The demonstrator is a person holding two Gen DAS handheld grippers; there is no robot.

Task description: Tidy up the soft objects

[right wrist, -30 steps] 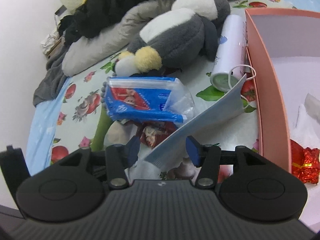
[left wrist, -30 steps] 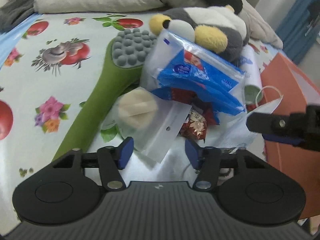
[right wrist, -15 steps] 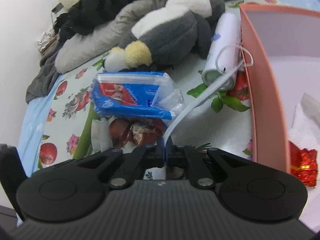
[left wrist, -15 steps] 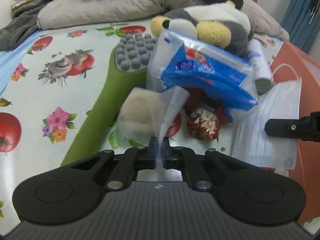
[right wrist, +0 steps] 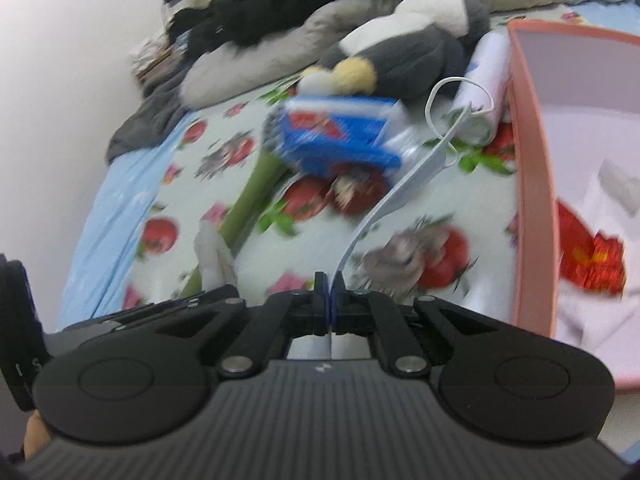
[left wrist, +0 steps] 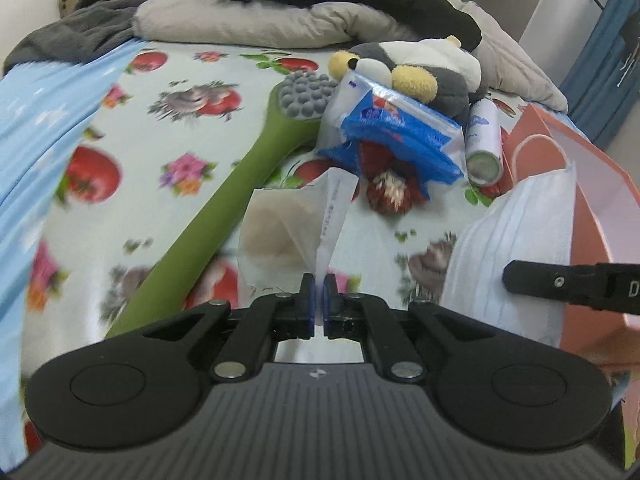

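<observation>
My left gripper (left wrist: 319, 286) is shut on the edge of a clear plastic bag (left wrist: 280, 224) holding a beige sponge, lifted above the fruit-print sheet. My right gripper (right wrist: 330, 282) is shut on a light blue face mask (right wrist: 404, 190), seen edge-on; the mask also shows in the left wrist view (left wrist: 516, 236). A blue tissue pack (left wrist: 396, 132) lies on a red foil packet (left wrist: 390, 192), in front of a grey and white plush penguin (left wrist: 424, 68). A pink box (right wrist: 532, 184) stands at the right.
A green massage brush (left wrist: 248, 176) lies diagonally on the sheet. A white spray can (left wrist: 484, 144) lies by the box. The box holds a red foil packet (right wrist: 592, 256) and white tissue. Pillows and dark clothes (left wrist: 280, 0) lie at the back.
Both grippers went from open to shut, the left on the sponge bag, the right on the mask. Both have since lifted and pulled back from the pile.
</observation>
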